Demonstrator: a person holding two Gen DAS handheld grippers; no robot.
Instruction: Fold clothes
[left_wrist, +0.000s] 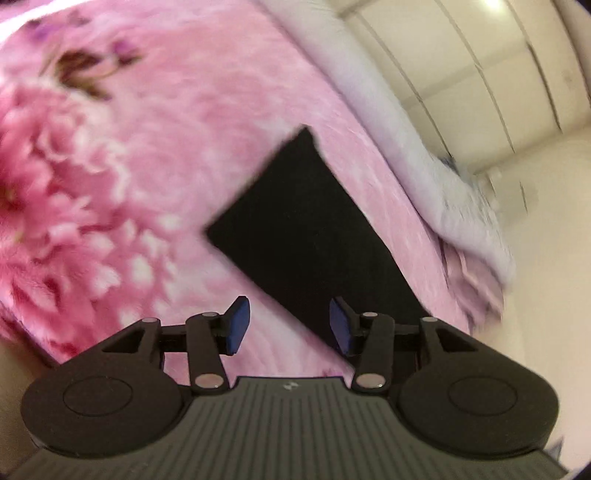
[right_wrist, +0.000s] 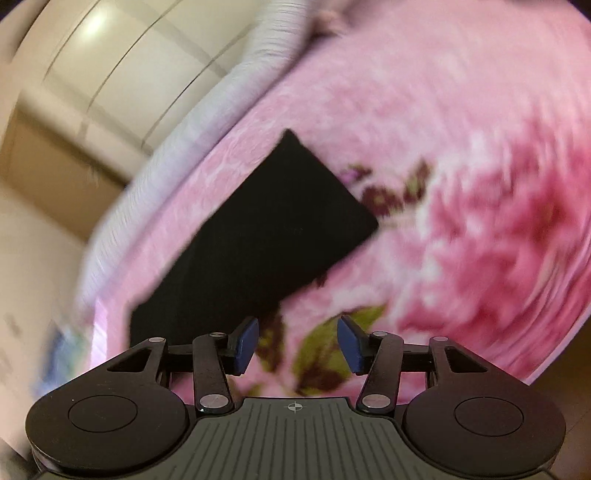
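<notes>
A black garment (left_wrist: 306, 229) lies folded into a flat rectangle on a pink flowered blanket (left_wrist: 110, 177). In the left wrist view my left gripper (left_wrist: 289, 325) is open just short of the garment's near edge, with nothing between its blue pads (left_wrist: 238, 325). The right wrist view shows the same black garment (right_wrist: 258, 236) on the blanket (right_wrist: 461, 147), up and left of my right gripper (right_wrist: 297, 345). That gripper is open too, over a green leaf in the blanket's print, and its blue pads (right_wrist: 247, 345) hold nothing. Both views are tilted and blurred.
A pale grey-lilac cover (left_wrist: 406, 122) runs along the far edge of the blanket, the same cover (right_wrist: 184, 122) showing at upper left in the right wrist view. Cream cupboard doors (left_wrist: 480, 66) stand behind it. The blanket's edge drops off at lower right (right_wrist: 546, 373).
</notes>
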